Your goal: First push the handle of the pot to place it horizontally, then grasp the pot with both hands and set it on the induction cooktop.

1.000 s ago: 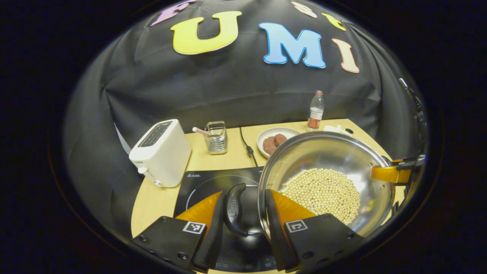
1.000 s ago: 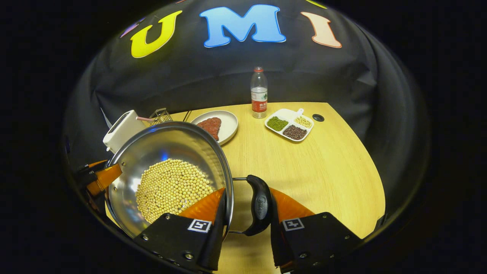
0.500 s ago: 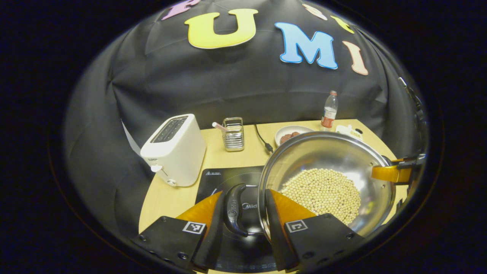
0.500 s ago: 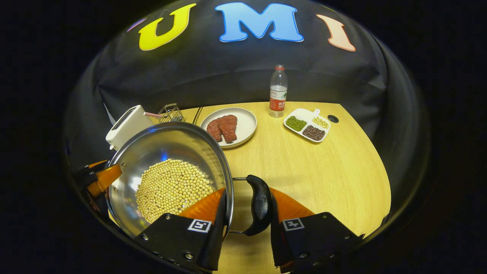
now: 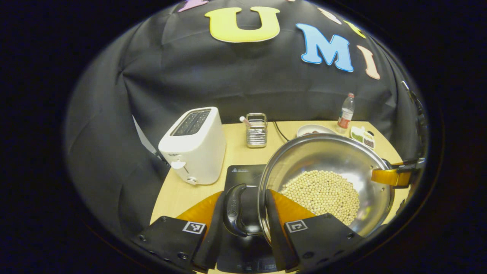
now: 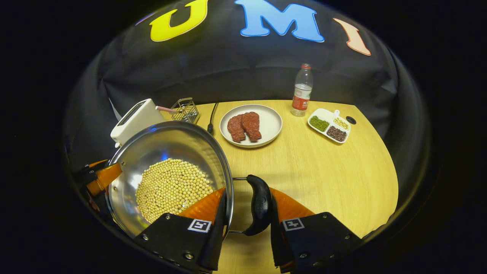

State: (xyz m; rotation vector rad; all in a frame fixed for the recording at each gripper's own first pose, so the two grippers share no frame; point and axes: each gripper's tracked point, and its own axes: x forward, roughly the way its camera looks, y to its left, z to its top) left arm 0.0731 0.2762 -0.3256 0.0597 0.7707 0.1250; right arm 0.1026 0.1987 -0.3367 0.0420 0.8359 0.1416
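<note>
A mock kitchen booth: toaster (image 5: 193, 146), induction cooktop (image 5: 243, 179) and plate of meat (image 6: 271, 123) on a wooden table (image 6: 327, 171) before black cloth

No word or number can be read clearly. The left gripper (image 5: 244, 193) carries two square black-and-white code markers (image 5: 194, 227), one on each finger block, and the right gripper (image 6: 247, 192) carries two more; they are patterns, not letters. The pot handle (image 5: 233, 211) bears a raised brand mark, too blurred to spell out, and the same holds in the right gripper view. The induction cooktop (image 5: 243, 175) shows a small triangle sign with a line of tiny print at its far edge, illegible. The toaster (image 5: 194, 144) has a small dark mark on its side, and the bottle (image 6: 302, 91) far on the tabletop (image 6: 323, 167) wears a red label with white print, both too small to read
</note>
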